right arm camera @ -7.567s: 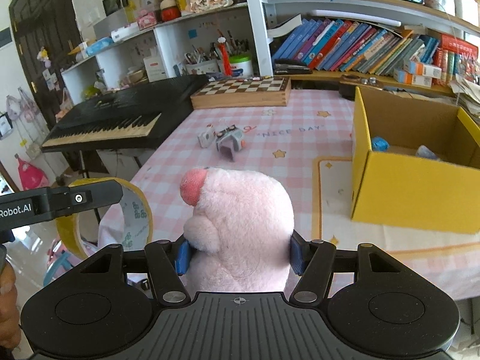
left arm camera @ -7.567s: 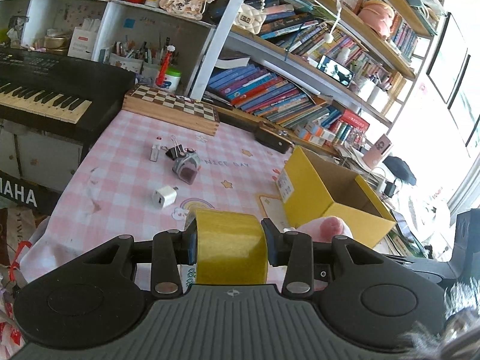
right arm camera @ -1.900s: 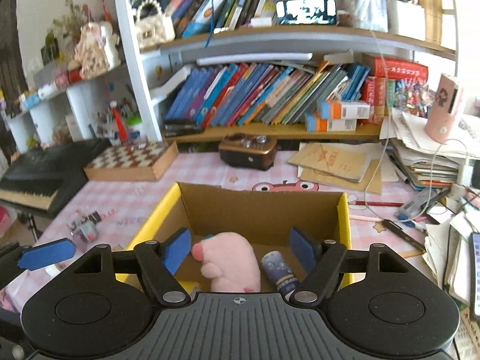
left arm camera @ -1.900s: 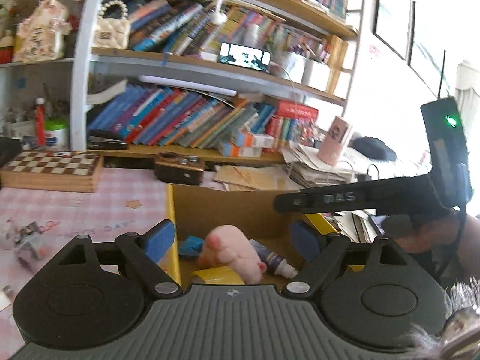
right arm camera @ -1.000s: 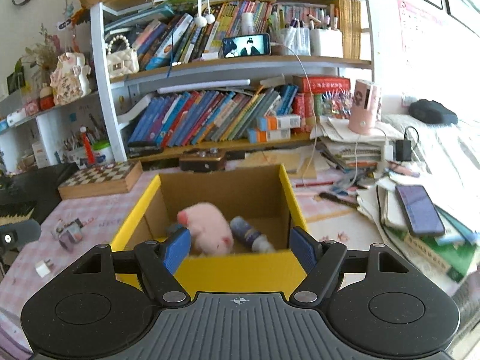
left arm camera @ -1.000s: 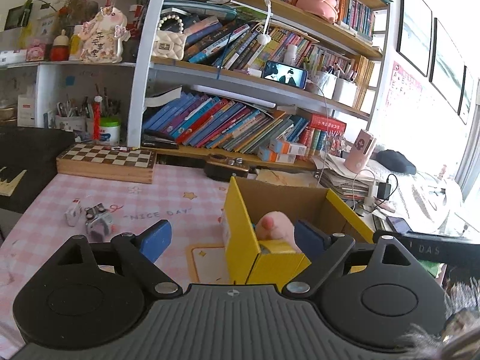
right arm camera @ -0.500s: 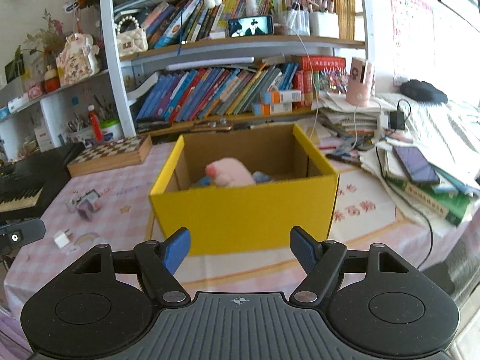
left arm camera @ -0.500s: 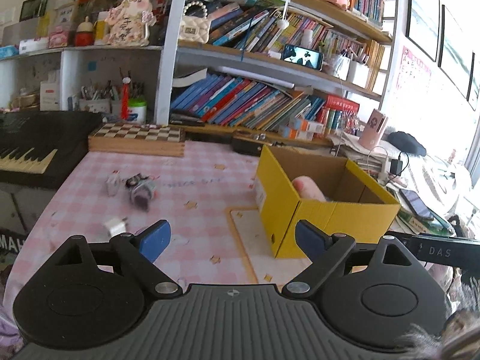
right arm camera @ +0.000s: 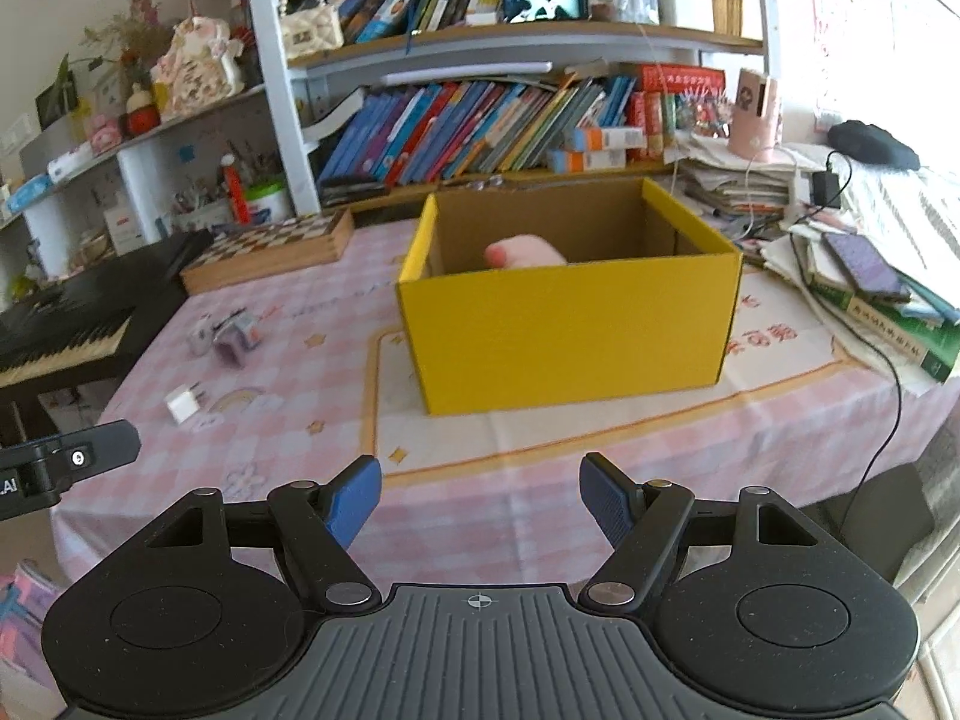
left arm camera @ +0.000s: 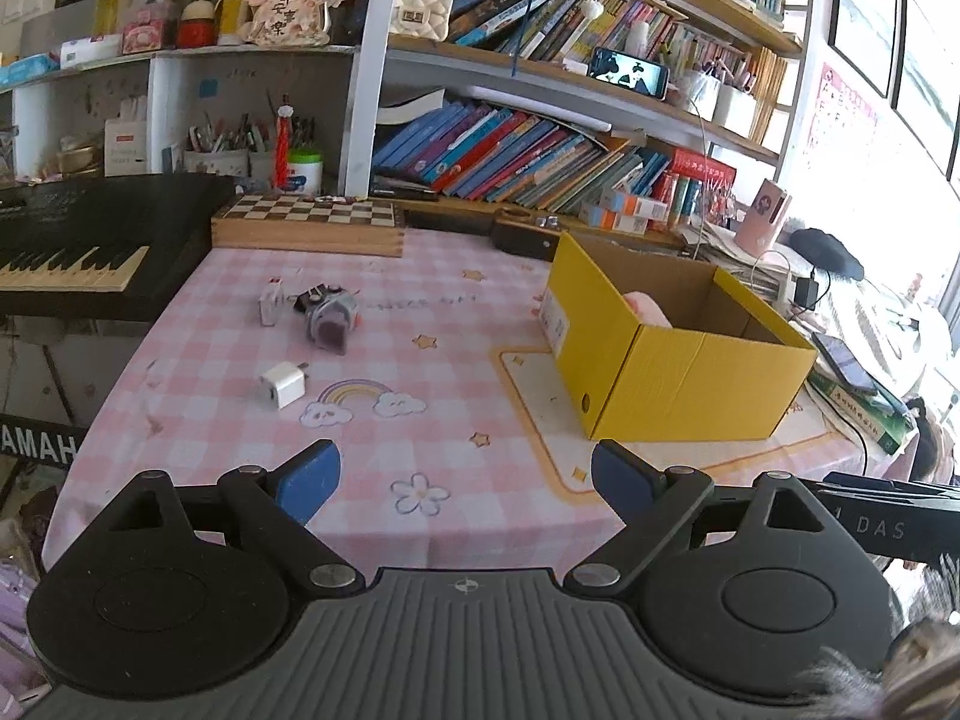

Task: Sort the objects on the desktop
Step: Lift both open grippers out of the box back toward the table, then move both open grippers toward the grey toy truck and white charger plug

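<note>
A yellow cardboard box (left arm camera: pixel 672 384) (right arm camera: pixel 570 330) stands open on the pink checked tablecloth, with a pink plush pig (right arm camera: pixel 525 253) (left arm camera: pixel 645 306) peeking over its rim. Left of it lie a white charger plug (left arm camera: pixel 281 384) (right arm camera: pixel 183 403), a small grey-purple toy with clips (left arm camera: pixel 329 324) (right arm camera: pixel 235 337) and a little white item (left arm camera: pixel 271 307). My left gripper (left arm camera: pixel 465 474) hangs open and empty over the table's near edge. My right gripper (right arm camera: pixel 480 495) is open and empty too, in front of the box.
A black keyboard (left arm camera: pixel 78 240) stands off the table's left side, a wooden chessboard box (left arm camera: pixel 309 225) at the back. Bookshelves (left arm camera: pixel 540 156) rise behind. Stacked books, papers and a phone (right arm camera: pixel 864 267) crowd the right end, with a cable (right arm camera: pixel 882 420) hanging over the edge.
Both grippers have drawn back from the box toward the table's near edge, empty. The box now looks smaller, and the left view has swung to show more of the small items.
</note>
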Tool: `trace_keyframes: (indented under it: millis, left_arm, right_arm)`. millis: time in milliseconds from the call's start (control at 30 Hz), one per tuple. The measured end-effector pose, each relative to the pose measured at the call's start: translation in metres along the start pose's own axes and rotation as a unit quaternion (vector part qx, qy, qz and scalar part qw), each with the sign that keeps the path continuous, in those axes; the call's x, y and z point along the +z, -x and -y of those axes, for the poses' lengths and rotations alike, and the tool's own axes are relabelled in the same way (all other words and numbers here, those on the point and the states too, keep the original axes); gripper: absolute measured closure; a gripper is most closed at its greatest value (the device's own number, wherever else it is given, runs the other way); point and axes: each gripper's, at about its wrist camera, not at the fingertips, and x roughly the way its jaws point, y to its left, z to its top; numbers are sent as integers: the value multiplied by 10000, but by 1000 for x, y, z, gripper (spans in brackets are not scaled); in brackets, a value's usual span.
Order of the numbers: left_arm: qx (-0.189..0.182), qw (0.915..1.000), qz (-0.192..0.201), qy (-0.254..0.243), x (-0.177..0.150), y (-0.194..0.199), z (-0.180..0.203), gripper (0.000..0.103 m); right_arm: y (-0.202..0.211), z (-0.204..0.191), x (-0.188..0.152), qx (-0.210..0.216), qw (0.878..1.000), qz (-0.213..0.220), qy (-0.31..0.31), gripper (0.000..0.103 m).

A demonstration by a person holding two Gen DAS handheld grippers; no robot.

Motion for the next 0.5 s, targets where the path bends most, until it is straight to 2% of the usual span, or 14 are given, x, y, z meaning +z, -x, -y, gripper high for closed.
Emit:
trace_keyframes:
  millis: [500]
  left_arm:
    - [248,9997,-82,-1,-12,15,-28,12]
  right_arm:
    - [-4,-49,-16,435,9975,-349,439,28]
